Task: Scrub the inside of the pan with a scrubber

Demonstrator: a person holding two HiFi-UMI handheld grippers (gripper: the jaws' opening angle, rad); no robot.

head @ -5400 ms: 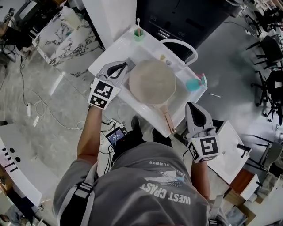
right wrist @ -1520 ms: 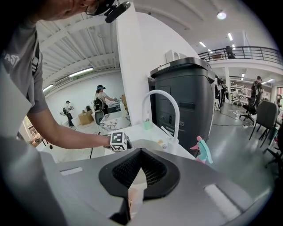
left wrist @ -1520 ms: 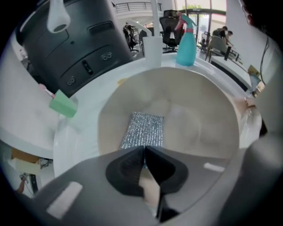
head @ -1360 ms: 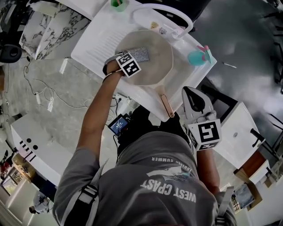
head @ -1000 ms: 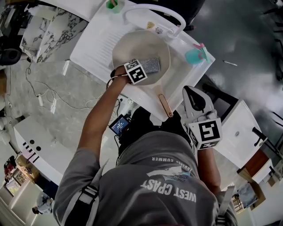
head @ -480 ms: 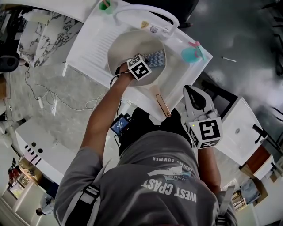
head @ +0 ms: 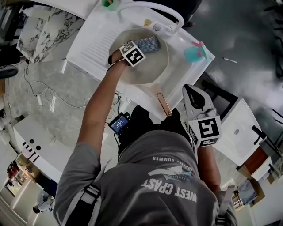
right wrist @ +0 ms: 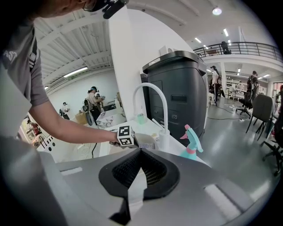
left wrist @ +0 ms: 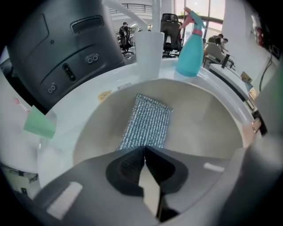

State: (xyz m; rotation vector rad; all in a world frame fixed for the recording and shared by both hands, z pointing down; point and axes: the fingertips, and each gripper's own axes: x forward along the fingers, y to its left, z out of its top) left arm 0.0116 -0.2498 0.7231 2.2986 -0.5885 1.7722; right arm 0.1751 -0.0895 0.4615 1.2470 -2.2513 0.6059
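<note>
A round beige pan [head: 148,68] sits in the white sink, its copper-coloured handle [head: 163,105] pointing toward me. My left gripper [head: 140,47] reaches into the pan and is shut on a grey, glittery scrubber [head: 149,43] near the pan's far rim. In the left gripper view the scrubber [left wrist: 148,120] lies flat on the pan's floor [left wrist: 199,121], with its near end pinched in the left gripper [left wrist: 144,148]. My right gripper [head: 190,91] hangs near the sink's front corner, off the pan, shut and holding nothing. The right gripper [right wrist: 140,150] points at the sink from a distance.
A white arched faucet [head: 152,8] rises behind the pan. A teal spray bottle [head: 194,54] stands at the sink's right corner. A ribbed drainboard [head: 95,39] lies to the left, with a green cup [head: 109,3] at its far end. A dark machine [left wrist: 66,48] stands behind the counter.
The left gripper has dragged the scrubber across the pan's floor from the right-hand middle toward the far rim by the faucet. The right gripper has stayed where it was.
</note>
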